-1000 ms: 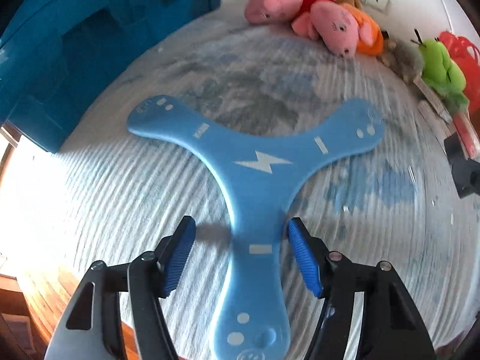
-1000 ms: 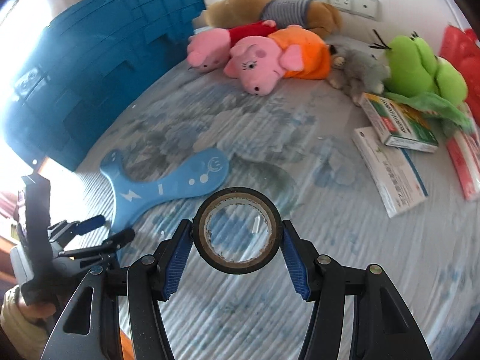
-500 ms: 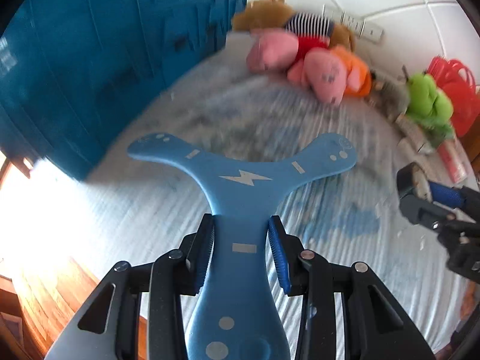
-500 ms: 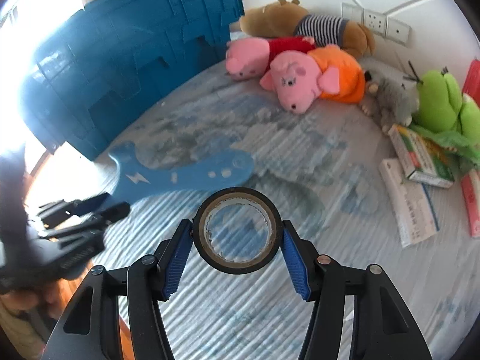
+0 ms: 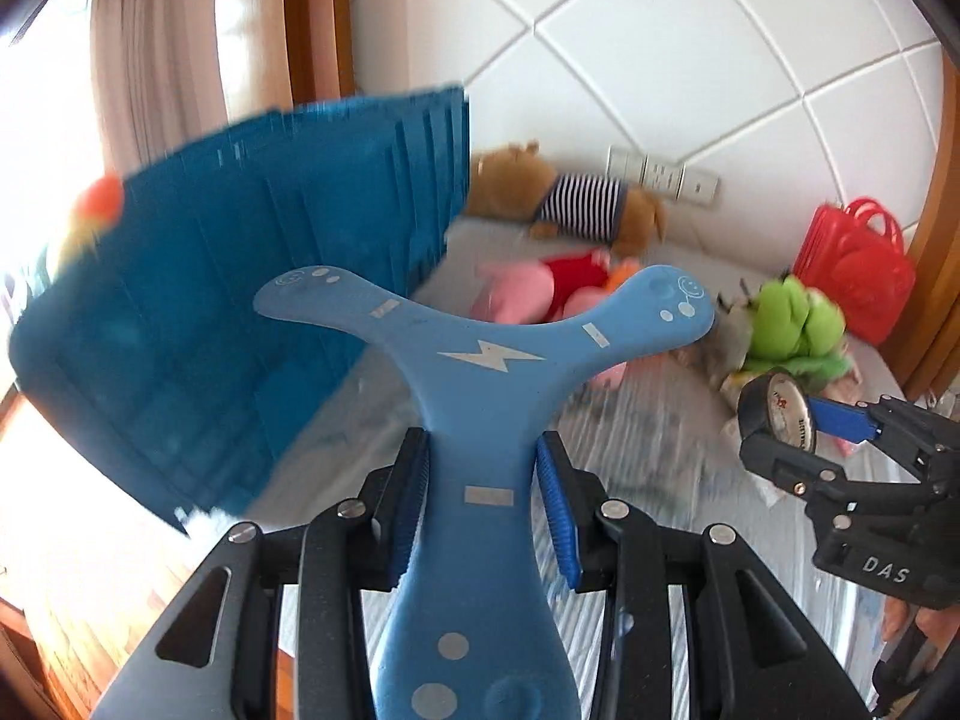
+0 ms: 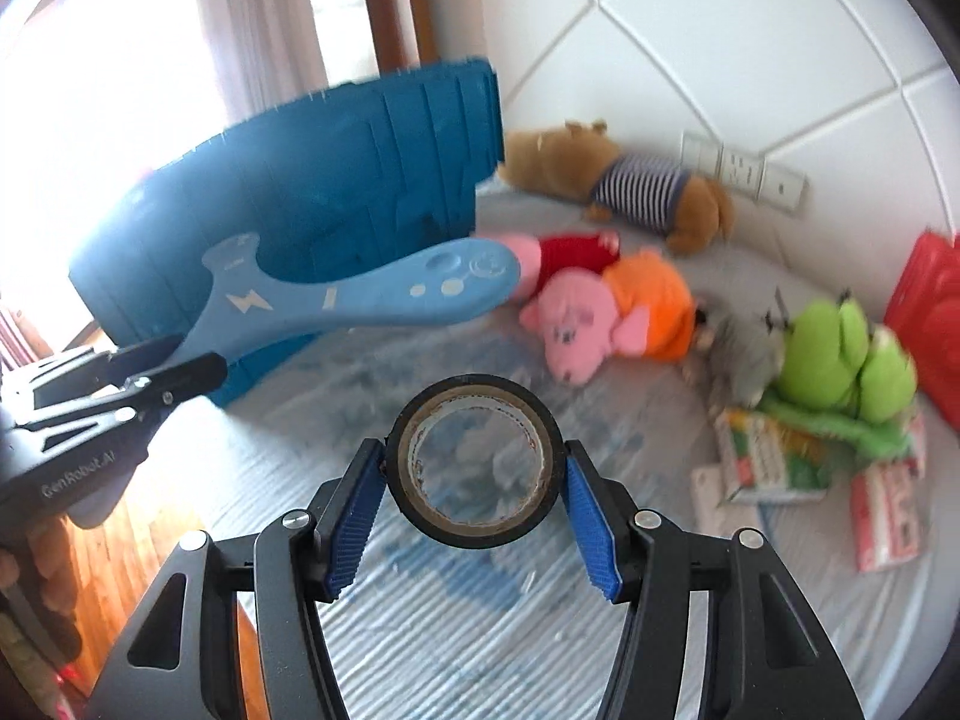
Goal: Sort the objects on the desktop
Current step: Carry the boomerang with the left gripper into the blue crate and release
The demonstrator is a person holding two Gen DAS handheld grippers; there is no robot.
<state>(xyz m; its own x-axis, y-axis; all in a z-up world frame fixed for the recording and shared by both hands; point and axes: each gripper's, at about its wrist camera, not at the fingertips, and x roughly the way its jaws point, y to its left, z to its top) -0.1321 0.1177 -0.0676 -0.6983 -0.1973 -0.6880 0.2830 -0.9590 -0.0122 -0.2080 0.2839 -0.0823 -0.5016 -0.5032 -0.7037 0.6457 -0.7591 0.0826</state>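
The left claw (image 5: 483, 504) was clamped on the stem of the blue three-armed boomerang (image 5: 486, 360), its ribbed blue pads pressed against both edges. A second before, that claw had stood wide open with the boomerang lying flat on the bed between its fingers; half a second before, it had closed on the stem just above the bedspread. Now the boomerang was lifted clear of the bed (image 5: 660, 456), its two far arms raised in front of the blue crate (image 5: 252, 312) and the soft toys.

The right claw (image 6: 474, 492) gripped a roll of black tape (image 6: 475, 461) upright between its pads, as in both earlier frames, though the view had tilted up towards the wall.

The crate stood at the left edge of the bed; its inside could not be seen from either view. Farther back lay the pink pig toys (image 6: 606, 318), a green plush (image 6: 840, 360) over some small boxes (image 6: 774, 456), and a brown striped plush (image 6: 624, 180) by the wall. A red basket (image 5: 852, 264) sat at the far right, contents not visible.
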